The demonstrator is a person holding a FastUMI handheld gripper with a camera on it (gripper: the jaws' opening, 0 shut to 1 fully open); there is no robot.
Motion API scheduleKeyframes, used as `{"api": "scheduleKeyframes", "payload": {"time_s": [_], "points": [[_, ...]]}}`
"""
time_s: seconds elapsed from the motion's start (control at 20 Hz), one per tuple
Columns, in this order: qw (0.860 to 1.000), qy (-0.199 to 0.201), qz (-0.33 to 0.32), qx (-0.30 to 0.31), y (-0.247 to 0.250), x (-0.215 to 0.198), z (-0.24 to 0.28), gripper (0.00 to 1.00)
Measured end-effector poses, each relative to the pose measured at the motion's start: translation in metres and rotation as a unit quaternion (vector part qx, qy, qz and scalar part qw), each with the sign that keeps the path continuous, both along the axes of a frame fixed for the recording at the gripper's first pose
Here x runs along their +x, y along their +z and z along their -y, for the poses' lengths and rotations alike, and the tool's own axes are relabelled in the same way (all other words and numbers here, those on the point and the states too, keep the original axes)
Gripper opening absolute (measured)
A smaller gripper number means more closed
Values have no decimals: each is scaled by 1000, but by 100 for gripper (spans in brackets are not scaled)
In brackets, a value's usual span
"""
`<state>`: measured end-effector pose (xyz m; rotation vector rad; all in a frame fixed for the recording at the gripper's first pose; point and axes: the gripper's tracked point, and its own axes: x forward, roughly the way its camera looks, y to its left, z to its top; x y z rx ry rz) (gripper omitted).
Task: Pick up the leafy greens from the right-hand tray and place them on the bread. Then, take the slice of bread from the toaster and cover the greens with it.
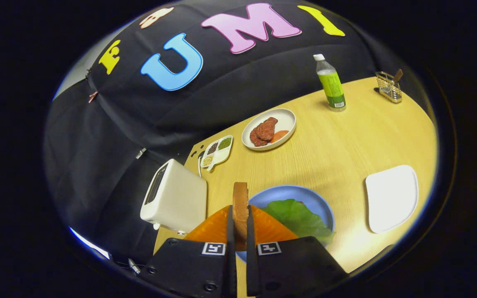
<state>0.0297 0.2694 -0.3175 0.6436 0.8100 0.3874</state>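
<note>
My gripper (pixel 240 227) is shut on a slice of bread (pixel 240 203), held on edge between both fingers, its brown crust sticking up ahead of the fingertips. Just beyond and right of the fingers lies a blue plate (pixel 284 194) with a green leaf (pixel 294 215) spread on it; whatever lies under the leaf is mostly hidden. The white toaster (pixel 174 196) stands to the left of the fingers, its dark slot facing up. The white tray (pixel 391 196) to the right of the blue plate holds nothing.
A white plate with meat pieces (pixel 268 129) and a small divided dish of seeds (pixel 218 151) sit farther back on the wooden table (pixel 346 145). A green-labelled bottle (pixel 331 85) and a wire holder (pixel 389 87) stand at the far side.
</note>
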Motion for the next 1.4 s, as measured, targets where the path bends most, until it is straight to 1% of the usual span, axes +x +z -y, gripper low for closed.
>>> {"api": "scheduleKeyframes", "payload": {"time_s": [0.1, 0.2, 0.3, 0.45, 0.55, 0.6, 0.8, 0.85, 0.9, 0.95, 1.05, 1.15, 1.2, 1.25, 1.4], "points": [[1000, -17, -17, 4, -18, 0, 5, 14], [999, -26, -26, 0, -33, -2, 10, 14], [999, -32, -32, -7, -45, -2, 19, 14], [999, -28, -44, -2, -57, -4, 23, 14], [998, -27, -53, -4, -60, -5, 30, 19], [998, -32, -58, -17, -66, -4, 35, 22], [995, -39, -68, -59, -81, -8, 56, 50], [995, -41, -67, -62, -81, -9, 60, 57], [995, -42, -64, -63, -79, -10, 63, 61], [995, -42, -60, -62, -77, -9, 65, 68], [996, -42, -51, -59, -70, -9, 71, 84], [996, -47, -35, -66, -62, -7, 82, 91], [996, -50, -26, -72, -56, -7, 89, 91], [995, -53, -12, -78, -49, -5, 97, 96], [991, -54, 43, -116, -16, 1, 126, 98]]}}
